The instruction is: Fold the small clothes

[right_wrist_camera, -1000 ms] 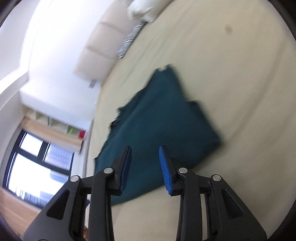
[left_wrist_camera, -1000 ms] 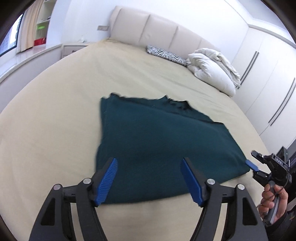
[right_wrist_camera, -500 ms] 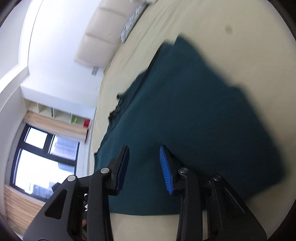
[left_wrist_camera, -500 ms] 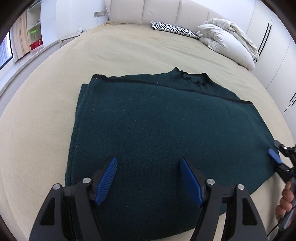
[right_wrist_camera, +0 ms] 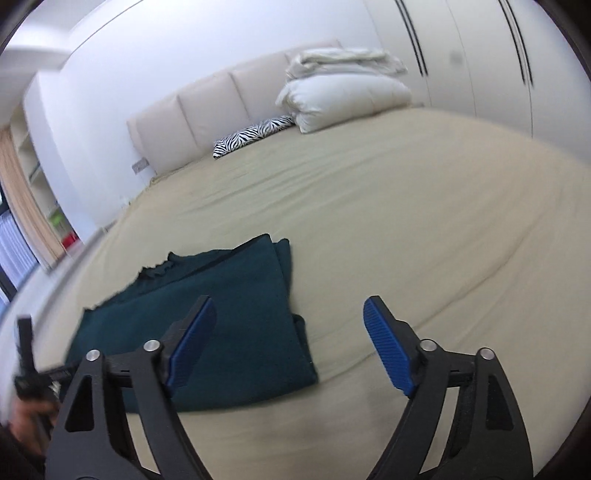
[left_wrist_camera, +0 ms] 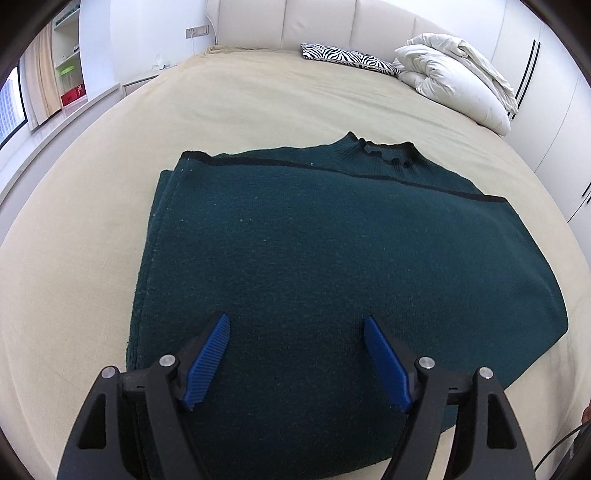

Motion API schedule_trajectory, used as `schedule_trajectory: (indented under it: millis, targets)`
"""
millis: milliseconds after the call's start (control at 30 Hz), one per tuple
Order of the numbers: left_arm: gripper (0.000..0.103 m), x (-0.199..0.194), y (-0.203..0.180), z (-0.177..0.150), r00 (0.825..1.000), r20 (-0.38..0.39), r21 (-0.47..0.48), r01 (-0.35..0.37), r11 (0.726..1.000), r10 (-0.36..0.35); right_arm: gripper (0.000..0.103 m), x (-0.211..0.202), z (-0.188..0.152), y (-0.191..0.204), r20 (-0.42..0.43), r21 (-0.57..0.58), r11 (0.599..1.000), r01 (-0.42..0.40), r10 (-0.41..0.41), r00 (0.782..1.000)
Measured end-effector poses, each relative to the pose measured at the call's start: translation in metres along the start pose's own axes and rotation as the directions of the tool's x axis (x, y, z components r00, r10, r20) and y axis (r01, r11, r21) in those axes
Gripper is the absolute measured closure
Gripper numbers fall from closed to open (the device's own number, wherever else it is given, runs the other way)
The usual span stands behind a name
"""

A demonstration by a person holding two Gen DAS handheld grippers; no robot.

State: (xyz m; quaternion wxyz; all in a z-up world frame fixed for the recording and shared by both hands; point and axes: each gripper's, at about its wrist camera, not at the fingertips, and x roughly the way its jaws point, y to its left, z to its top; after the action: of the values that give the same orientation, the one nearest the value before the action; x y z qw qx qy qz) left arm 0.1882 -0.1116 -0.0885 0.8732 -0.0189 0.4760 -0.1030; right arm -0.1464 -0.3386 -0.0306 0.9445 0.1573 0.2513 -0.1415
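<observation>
A dark green knit sweater [left_wrist_camera: 314,240] lies folded flat on the beige bed [left_wrist_camera: 258,103], its collar at the far edge. My left gripper [left_wrist_camera: 294,319] hangs low over the sweater's near part. Its jaws are opening a little wider, the cloth lies under them, and the pads press on nothing. In the right wrist view the sweater [right_wrist_camera: 229,295] sits at the lower left. My right gripper [right_wrist_camera: 289,301] is raised near its right edge, and its jaws are opening wide with nothing between them. A hand [right_wrist_camera: 26,413] shows at the far left, blurred.
White pillows and a folded duvet [left_wrist_camera: 454,74] are piled at the bed's far right, by a zebra-print cushion [left_wrist_camera: 347,57] and the padded headboard [left_wrist_camera: 317,22]. White wardrobe doors [left_wrist_camera: 554,122] line the right side. A window and shelves [left_wrist_camera: 66,74] stand at the left.
My left gripper came closer and tipped down over the sweater. My right gripper lifted away from the sweater's edge, rolled level, spread its jaws wide and left the left wrist view.
</observation>
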Motion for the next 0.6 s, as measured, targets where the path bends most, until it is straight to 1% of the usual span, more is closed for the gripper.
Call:
schedule_trajectory:
  millis: [33, 100, 133, 200, 267, 300, 333, 367, 400, 467, 500, 533, 567, 600]
  targets:
    - [0.025, -0.001, 0.0, 0.0, 1.0, 0.001, -0.002, 0.001, 1.0, -0.001, 0.017, 0.0, 0.001, 0.002, 0.0, -0.012, 1.0, -0.013, 0.013, 1.0]
    - [0.025, -0.005, 0.001, 0.0, 1.0, 0.003, -0.011, 0.011, 1.0, -0.011, 0.017, -0.011, 0.004, -0.003, -0.002, 0.034, 0.997, -0.067, 0.067, 0.998]
    - [0.025, -0.007, 0.001, 0.001, 1.0, 0.005, -0.017, 0.016, 1.0, -0.016, 0.017, -0.011, 0.004, -0.007, -0.022, 0.084, 0.99, -0.115, 0.117, 0.993]
    - [0.025, -0.018, 0.001, 0.003, 0.999, 0.03, -0.033, 0.037, 0.999, -0.036, 0.017, -0.005, 0.002, -0.016, -0.082, 0.183, 0.969, -0.165, 0.182, 0.98]
    - [0.025, -0.033, -0.003, 0.007, 0.994, 0.082, -0.038, 0.076, 0.996, -0.073, 0.017, 0.006, -0.008, -0.03, -0.142, 0.296, 0.942, -0.157, 0.206, 0.968]
    - [0.025, -0.039, -0.007, 0.01, 0.988, 0.109, -0.035, 0.115, 0.993, -0.111, 0.017, 0.013, -0.015, -0.042, -0.166, 0.391, 0.908, -0.153, 0.233, 0.958]
    - [0.025, -0.043, -0.009, 0.013, 0.98, 0.131, -0.034, 0.157, 0.987, -0.151, 0.017, 0.018, -0.023, -0.051, -0.172, 0.451, 0.879, -0.154, 0.255, 0.952]
    - [0.024, -0.045, -0.011, 0.016, 0.971, 0.145, -0.036, 0.195, 0.98, -0.188, 0.017, 0.024, -0.032, -0.061, -0.177, 0.529, 0.836, -0.149, 0.28, 0.944]
    - [0.024, -0.045, -0.013, 0.018, 0.961, 0.153, -0.039, 0.239, 0.97, -0.231, 0.017, 0.029, -0.042, -0.071, -0.18, 0.617, 0.774, -0.142, 0.314, 0.932]
    - [0.023, -0.04, -0.017, 0.022, 0.936, 0.153, -0.038, 0.326, 0.945, -0.317, 0.017, 0.044, -0.056, -0.077, -0.171, 0.688, 0.71, -0.15, 0.359, 0.918]
    - [0.023, -0.036, -0.019, 0.024, 0.927, 0.15, -0.033, 0.352, 0.935, -0.344, 0.017, 0.045, -0.059, -0.078, -0.168, 0.702, 0.696, -0.151, 0.368, 0.915]
    - [0.023, -0.031, -0.019, 0.025, 0.921, 0.145, -0.032, 0.368, 0.929, -0.36, 0.017, 0.046, -0.06, -0.076, -0.166, 0.7, 0.696, -0.157, 0.373, 0.913]
    - [0.023, -0.024, -0.019, 0.026, 0.921, 0.134, -0.04, 0.374, 0.927, -0.366, 0.017, 0.047, -0.059, -0.075, -0.166, 0.696, 0.699, -0.164, 0.378, 0.911]
    - [0.024, -0.018, -0.016, 0.027, 0.927, 0.12, -0.061, 0.365, 0.929, -0.356, 0.017, 0.047, -0.058, -0.074, -0.162, 0.696, 0.698, -0.172, 0.386, 0.908]
